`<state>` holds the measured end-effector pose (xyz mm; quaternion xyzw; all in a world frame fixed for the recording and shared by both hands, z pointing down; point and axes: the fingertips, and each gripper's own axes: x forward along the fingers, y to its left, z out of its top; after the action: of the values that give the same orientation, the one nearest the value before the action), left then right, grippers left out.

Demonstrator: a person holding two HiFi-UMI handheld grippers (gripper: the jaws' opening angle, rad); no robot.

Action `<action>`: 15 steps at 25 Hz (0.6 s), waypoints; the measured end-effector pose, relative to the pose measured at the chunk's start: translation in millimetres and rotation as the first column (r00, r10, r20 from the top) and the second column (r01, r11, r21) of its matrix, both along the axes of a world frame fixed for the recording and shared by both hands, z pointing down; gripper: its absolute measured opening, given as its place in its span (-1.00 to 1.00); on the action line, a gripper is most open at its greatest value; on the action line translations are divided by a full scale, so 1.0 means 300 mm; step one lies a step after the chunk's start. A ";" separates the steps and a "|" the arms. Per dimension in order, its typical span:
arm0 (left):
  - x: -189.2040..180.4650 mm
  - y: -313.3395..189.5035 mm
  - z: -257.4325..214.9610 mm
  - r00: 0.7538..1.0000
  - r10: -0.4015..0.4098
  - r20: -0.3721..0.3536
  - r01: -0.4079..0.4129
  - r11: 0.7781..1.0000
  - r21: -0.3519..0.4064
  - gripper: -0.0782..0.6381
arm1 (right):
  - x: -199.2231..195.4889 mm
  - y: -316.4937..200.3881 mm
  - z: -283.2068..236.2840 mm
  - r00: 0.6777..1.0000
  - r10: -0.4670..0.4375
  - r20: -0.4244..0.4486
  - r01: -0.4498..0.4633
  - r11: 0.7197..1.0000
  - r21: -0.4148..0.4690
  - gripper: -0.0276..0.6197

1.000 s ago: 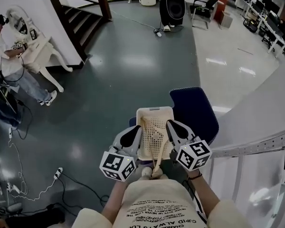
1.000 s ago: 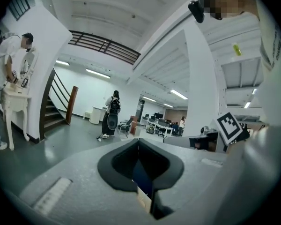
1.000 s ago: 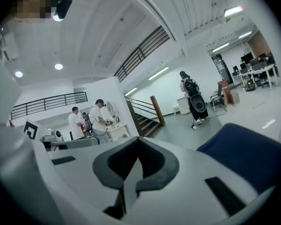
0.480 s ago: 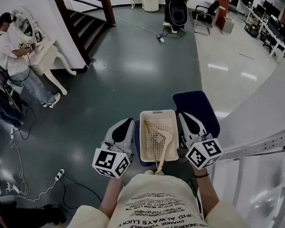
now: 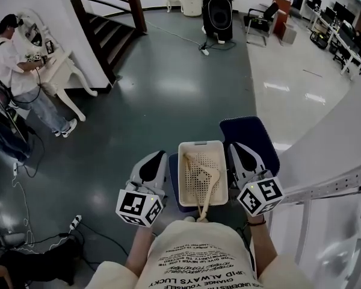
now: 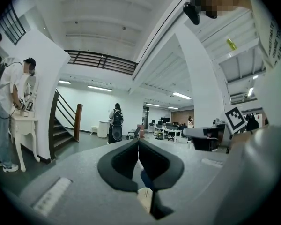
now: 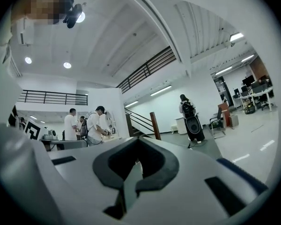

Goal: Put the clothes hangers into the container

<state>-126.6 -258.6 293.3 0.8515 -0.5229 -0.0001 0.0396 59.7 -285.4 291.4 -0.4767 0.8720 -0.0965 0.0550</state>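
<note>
Head view: hanger (image 5: 203,174) between hand-held grippers (image 5: 156,158) (image 5: 237,147).

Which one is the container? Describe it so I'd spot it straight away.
Find the dark blue pad ahead of the camera wearer. At its left edge, between the left gripper and right gripper, sits the container: a cream rectangular basket with a perforated bottom, the only pale box there, holding a cream hanger.
</note>
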 end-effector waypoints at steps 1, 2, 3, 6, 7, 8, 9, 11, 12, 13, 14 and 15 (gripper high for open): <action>-0.001 0.000 0.004 1.000 0.000 0.001 0.000 1.000 0.000 -0.72 | -0.001 0.000 0.003 1.000 0.001 -0.003 -0.001 1.000 0.002 -0.91; -0.002 0.000 0.006 1.000 -0.001 0.002 0.001 1.000 0.000 -0.72 | -0.001 0.000 0.005 1.000 0.002 -0.005 -0.002 1.000 0.002 -0.91; -0.003 0.000 0.006 1.000 -0.002 0.003 0.002 1.000 0.000 -0.72 | -0.001 0.000 0.005 1.000 0.002 -0.006 -0.002 1.000 0.003 -0.91; -0.003 0.000 0.003 1.000 -0.008 0.005 0.008 1.000 -0.001 -0.72 | 0.002 0.000 0.000 1.000 0.002 -0.012 -0.002 1.000 0.004 -0.91; -0.003 -0.001 0.004 1.000 -0.010 0.003 0.010 1.000 -0.003 -0.72 | 0.005 0.001 0.000 1.000 0.004 -0.016 -0.004 1.000 0.005 -0.91; -0.005 -0.001 0.005 1.000 -0.012 0.002 0.012 1.000 -0.004 -0.72 | 0.007 0.001 0.001 1.000 0.007 -0.023 -0.007 1.000 0.007 -0.91; -0.007 -0.002 0.007 1.000 -0.013 0.003 0.013 1.000 -0.006 -0.72 | 0.008 0.001 0.002 0.999 0.012 -0.033 -0.011 1.000 0.011 -0.91; -0.009 -0.002 0.012 1.000 -0.014 0.008 0.014 1.000 -0.008 -0.72 | 0.011 0.002 0.006 0.998 0.025 -0.056 -0.024 1.000 0.017 -0.91; -0.009 -0.001 0.014 1.000 -0.014 0.009 0.014 1.000 -0.009 -0.72 | 0.015 0.002 0.009 0.998 0.030 -0.062 -0.029 0.999 0.018 -0.91; -0.008 0.001 0.016 1.000 -0.014 0.011 0.014 1.000 -0.009 -0.72 | 0.018 0.003 0.011 0.997 0.035 -0.064 -0.034 0.999 0.018 -0.91; -0.007 0.003 0.017 1.000 -0.014 0.012 0.014 1.000 -0.010 -0.72 | 0.021 0.004 0.013 0.997 0.039 -0.065 -0.038 0.999 0.017 -0.91; -0.005 0.005 0.018 1.000 -0.013 0.013 0.013 1.000 -0.011 -0.72 | 0.025 0.005 0.015 0.997 0.043 -0.065 -0.042 0.999 0.016 -0.91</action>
<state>-128.1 -257.1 298.7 0.8477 -0.5288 0.0082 0.0409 67.0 -283.9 295.8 -0.4978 0.8636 -0.0731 0.0321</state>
